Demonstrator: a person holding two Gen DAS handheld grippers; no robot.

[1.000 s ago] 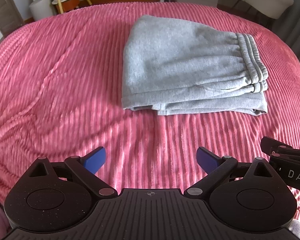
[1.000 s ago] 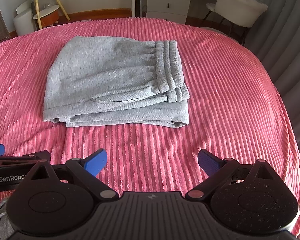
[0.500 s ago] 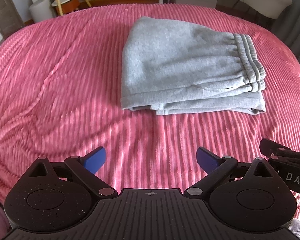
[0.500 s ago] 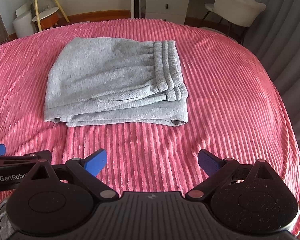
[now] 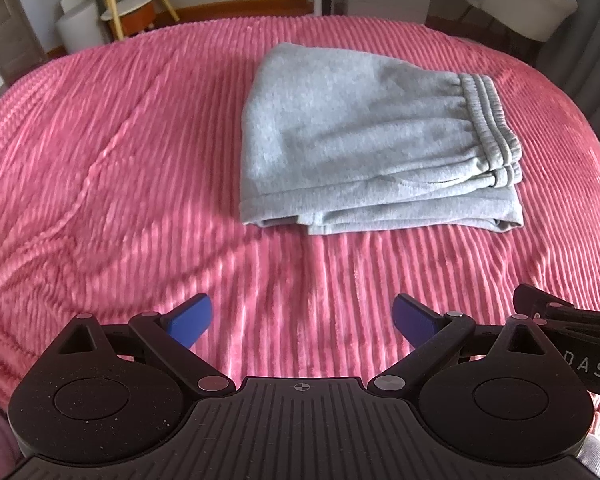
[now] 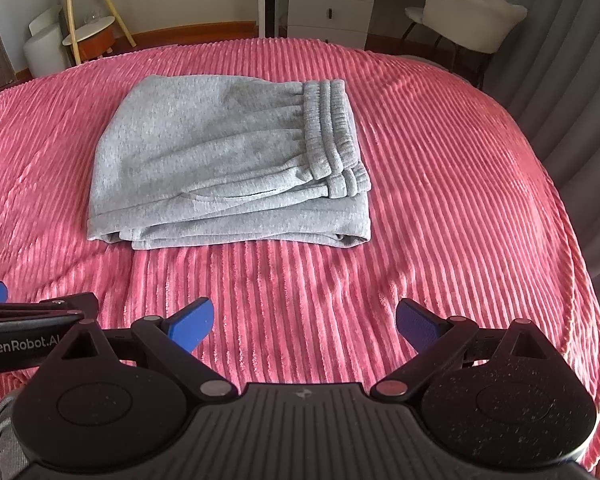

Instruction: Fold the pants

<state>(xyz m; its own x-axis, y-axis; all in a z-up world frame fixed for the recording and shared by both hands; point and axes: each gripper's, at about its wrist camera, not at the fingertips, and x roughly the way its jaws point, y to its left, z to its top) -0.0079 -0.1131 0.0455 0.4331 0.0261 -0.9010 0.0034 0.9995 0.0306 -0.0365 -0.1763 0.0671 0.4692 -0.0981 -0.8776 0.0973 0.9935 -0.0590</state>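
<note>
- The grey pants [image 5: 376, 140] lie folded in a compact stack on the pink ribbed bed cover [image 5: 120, 152], with the elastic waistband [image 6: 332, 132] on top at the stack's 3 o'clock side and the layered fold edges facing the cameras at 6 o'clock.
- Over the last second the stack has kept its shape and its place on the bed; only the cameras have drifted slightly, so the pants sit a touch higher in both views than before.
- The left tool [image 5: 302, 318] has its blue pads spread wide apart, holds nothing, and hangs over bare bed cover near the bed's 6 o'clock edge, well apart from the pants.
- The right tool [image 6: 304, 320] is the same: jaws apart, empty, hovering over the cover well short of the stack.
- My reading: with both tools free, drawn back and nearly still, the folding looks finished, or all but finished. No loose leg or trailing cuff shows that would ask for another fold.
- Writing: in the right wrist view, the left tool's body at 9 o'clock carries "GenRobot.AI", the last letter cut off by the tool in front.
- In the left wrist view, the right tool's body at 3 o'clock shows the letters "DAS"; anything before them is hidden.
</note>
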